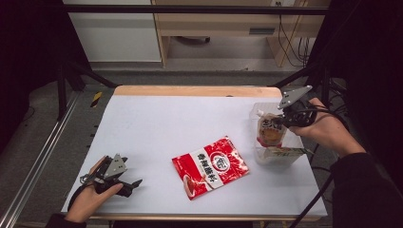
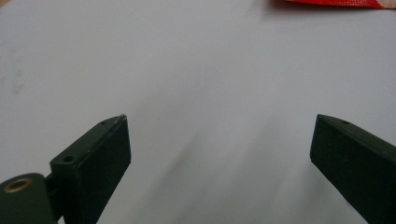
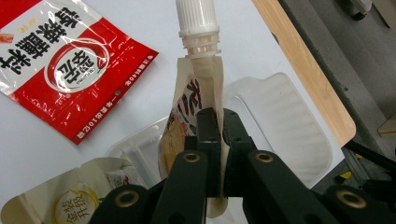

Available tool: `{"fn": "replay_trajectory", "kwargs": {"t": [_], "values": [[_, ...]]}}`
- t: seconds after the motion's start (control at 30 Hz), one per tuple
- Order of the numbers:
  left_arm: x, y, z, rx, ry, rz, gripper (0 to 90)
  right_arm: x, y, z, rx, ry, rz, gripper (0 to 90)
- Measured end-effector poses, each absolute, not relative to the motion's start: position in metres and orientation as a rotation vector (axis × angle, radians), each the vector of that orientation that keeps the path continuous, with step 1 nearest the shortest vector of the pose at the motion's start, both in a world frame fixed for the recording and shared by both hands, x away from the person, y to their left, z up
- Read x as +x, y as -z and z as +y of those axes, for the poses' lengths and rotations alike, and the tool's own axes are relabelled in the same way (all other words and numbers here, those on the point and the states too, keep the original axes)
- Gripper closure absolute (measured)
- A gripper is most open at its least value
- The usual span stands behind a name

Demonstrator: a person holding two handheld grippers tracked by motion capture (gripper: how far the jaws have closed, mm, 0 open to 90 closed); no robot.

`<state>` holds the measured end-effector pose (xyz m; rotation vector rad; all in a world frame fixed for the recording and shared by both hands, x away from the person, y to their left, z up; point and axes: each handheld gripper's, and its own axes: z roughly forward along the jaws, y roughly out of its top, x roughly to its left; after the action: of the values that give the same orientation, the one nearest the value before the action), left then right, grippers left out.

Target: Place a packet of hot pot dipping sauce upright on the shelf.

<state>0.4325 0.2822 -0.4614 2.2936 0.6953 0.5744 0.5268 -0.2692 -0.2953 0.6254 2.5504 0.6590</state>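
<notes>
Spout pouch [image 3: 194, 100] w/ white screw cap is clamped edge-on in the right gripper [image 1: 284, 119], jaws pinched together on the pouch's side seam. It hangs over the clear plastic tray [image 1: 294, 142] at the table's right edge, nearer the far right corner than the near one. In the high view the pouch [image 1: 271, 129] stands roughly upright inside the tray outline, cap at top, bottom low in the tray; can't tell if the bottom touches the tray floor yet.

Key relation: pouch long axis runs straight out from the gripper in the right gripper view, cap end away from the jaws, tray [image 3: 285, 116] directly beneath and beyond it. So, by my read, the coming move is mostly a short lowering or tipping into the tray, then release. Not a sideways carry.

A pale carton-like packet [image 1: 283, 152] lies in the tray's near part, just beside the pouch's base; it could crowd the landing spot.

Red sauce sachet [image 1: 210, 166] lies flat mid-table, toward the near edge, well apart from the tray.

Left gripper [image 1: 127, 186] rests at the near left corner of the table [image 1: 157, 123], jaws spread wide w/ nothing between them. Right hand is far nearer the tray; the left is across the table.
</notes>
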Motion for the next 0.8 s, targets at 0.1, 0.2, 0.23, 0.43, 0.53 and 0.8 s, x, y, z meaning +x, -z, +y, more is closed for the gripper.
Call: {"fn": "replay_trajectory", "kwargs": {"t": [0.1, 0.2, 0.23, 0.43, 0.53, 0.8], "values": [[0.432, 0.462, 0.282, 2.293, -0.571, 0.696, 5.2, 0.527, 0.299, -0.271, 0.629, -0.665, 2.553, 88.9], [0.432, 0.462, 0.281, 2.288, -0.571, 0.699, 5.2, 0.528, 0.301, -0.272, 0.635, -0.667, 2.558, 88.9], [0.432, 0.462, 0.281, 2.288, -0.571, 0.699, 5.2, 0.528, 0.303, -0.272, 0.641, -0.671, 2.554, 88.9], [0.432, 0.462, 0.281, 2.3, -0.571, 0.691, 5.2, 0.528, 0.31, -0.273, 0.645, -0.674, 2.569, 88.8], [0.432, 0.462, 0.281, 2.302, -0.57, 0.688, 5.2, 0.527, 0.314, -0.272, 0.652, -0.675, 2.577, 88.7], [0.432, 0.463, 0.28, 2.299, -0.57, 0.691, 5.1, 0.528, 0.323, -0.271, 0.65, -0.675, 2.593, 88.6]]}}
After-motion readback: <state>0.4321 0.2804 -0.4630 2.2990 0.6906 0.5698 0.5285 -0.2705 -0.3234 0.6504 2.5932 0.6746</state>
